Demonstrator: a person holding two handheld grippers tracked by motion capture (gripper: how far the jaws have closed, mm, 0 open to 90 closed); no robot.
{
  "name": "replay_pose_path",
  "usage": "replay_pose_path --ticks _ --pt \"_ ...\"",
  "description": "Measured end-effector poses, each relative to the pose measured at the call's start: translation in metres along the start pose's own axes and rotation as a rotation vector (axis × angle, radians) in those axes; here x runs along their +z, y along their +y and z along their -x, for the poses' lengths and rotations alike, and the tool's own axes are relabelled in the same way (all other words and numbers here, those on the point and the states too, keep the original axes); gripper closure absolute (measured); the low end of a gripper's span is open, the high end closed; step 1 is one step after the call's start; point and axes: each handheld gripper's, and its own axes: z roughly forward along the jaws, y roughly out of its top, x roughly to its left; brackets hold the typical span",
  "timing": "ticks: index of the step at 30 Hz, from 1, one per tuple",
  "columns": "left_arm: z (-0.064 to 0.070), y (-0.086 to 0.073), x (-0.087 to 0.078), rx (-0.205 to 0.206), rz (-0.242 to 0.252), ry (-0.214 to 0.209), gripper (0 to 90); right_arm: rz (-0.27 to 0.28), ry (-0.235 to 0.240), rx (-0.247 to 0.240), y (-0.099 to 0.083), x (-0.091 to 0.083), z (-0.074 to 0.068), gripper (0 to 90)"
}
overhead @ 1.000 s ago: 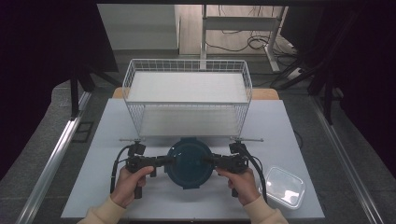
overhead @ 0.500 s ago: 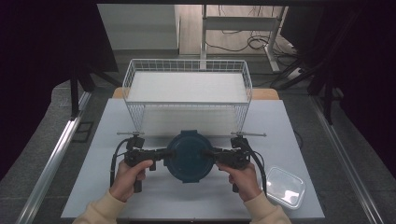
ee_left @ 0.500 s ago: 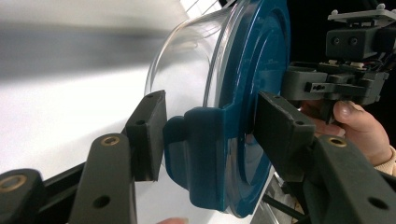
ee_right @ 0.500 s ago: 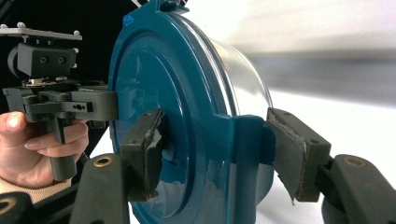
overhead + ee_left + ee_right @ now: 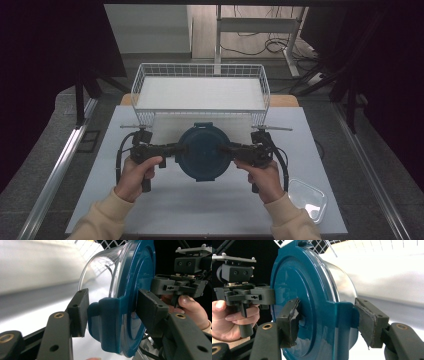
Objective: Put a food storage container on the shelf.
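Teal plastic forms the round lid [image 5: 203,151] of a clear container [image 5: 100,277], and this container is held up between the two grippers, above the pale table [image 5: 200,205], just in front of the wire basket [image 5: 200,92]. The left gripper [image 5: 172,149] takes it at its left side and the right gripper [image 5: 226,149] at its right side.

In the left gripper view, a teal clip tab [image 5: 107,322] of the lid sits between the two black jaws. The jaws are narrow around it: one pad presses on the flat face of the lid, the other stands at the outer side of the tab, and I cannot tell if it fully touches. In the right gripper view, the opposite tab [image 5: 342,320] lies between the jaws in the same way; both pads seem to press on the lid edge, so the jaws grip it.

The container body is transparent and cylindrical; I cannot see anything inside it. The basket is of white wire mesh, rectangular, with a flat white bottom, and nothing shows in it. Near the right front corner of the table lies a small clear plastic tray [image 5: 307,199] with rounded corners, well apart from the grippers.

The pads of the right gripper look worn and rough at their edges [image 5: 293,315]. The lid is glossy, with raised concentric rings.
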Motion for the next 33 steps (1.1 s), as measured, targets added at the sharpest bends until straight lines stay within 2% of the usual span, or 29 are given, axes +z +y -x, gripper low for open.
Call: replay_pose_path --ticks 7,11,12,23,29,33 --pt "0.010 0.027 -0.006 0.032 0.029 -0.012 45.4 0.029 -0.003 -0.040 0.026 -0.008 -0.011 39.5" --pt "0.013 0.036 -0.008 0.050 0.041 -0.007 45.3 0.043 0.005 -0.046 0.038 -0.009 -0.014 39.6" --pt "0.015 0.043 -0.010 0.061 0.049 -0.003 45.3 0.050 0.008 -0.052 0.042 -0.009 -0.015 39.6" --pt "0.024 0.071 -0.020 0.081 0.083 -0.019 45.3 0.078 0.006 -0.091 0.071 -0.014 -0.029 40.0" --pt "0.019 0.089 -0.022 0.072 0.088 -0.044 45.3 0.081 -0.009 -0.116 0.089 -0.015 -0.036 40.5" --pt "0.016 0.105 -0.020 0.067 0.085 -0.038 45.3 0.074 -0.010 -0.100 0.105 -0.010 -0.032 40.7"
